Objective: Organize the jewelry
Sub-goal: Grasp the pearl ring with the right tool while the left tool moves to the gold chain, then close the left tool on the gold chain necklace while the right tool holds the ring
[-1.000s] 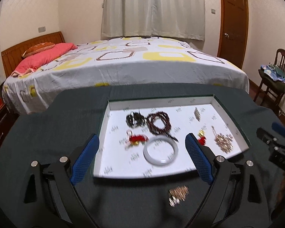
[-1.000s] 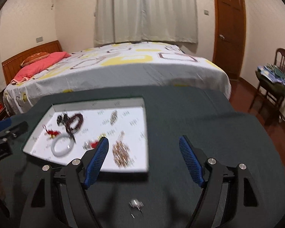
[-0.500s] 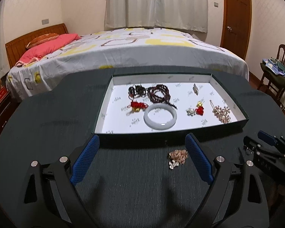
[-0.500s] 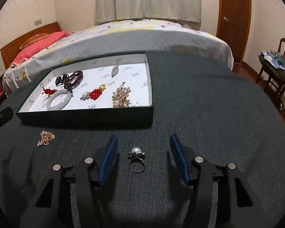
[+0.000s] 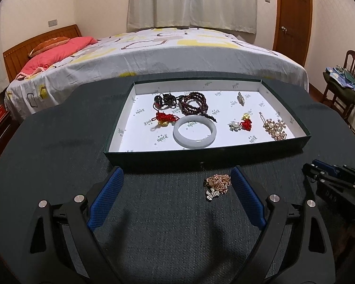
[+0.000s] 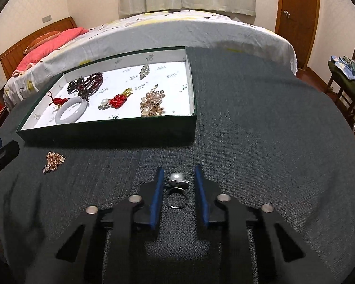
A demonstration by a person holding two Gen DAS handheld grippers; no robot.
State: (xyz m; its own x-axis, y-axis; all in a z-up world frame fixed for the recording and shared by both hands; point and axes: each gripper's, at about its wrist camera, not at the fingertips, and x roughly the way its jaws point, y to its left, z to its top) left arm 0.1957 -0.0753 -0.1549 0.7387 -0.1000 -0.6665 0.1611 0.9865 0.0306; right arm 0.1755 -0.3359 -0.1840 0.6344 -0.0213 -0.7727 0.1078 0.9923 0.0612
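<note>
Right gripper [image 6: 178, 181] low over the dark cloth, jaws just narrowed around the pearl ring [image 6: 176, 184], pads not yet pressing. Left gripper [image 5: 175, 198] wide beside the gold chain [image 5: 217, 184]. Tray [image 6: 106, 131] next, probably.

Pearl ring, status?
Right gripper closing, pearl ring between its pads, not yet pinched. Left gripper open by the gold chain. Both pieces on the cloth, outside the tray. Nothing in the way.
</note>
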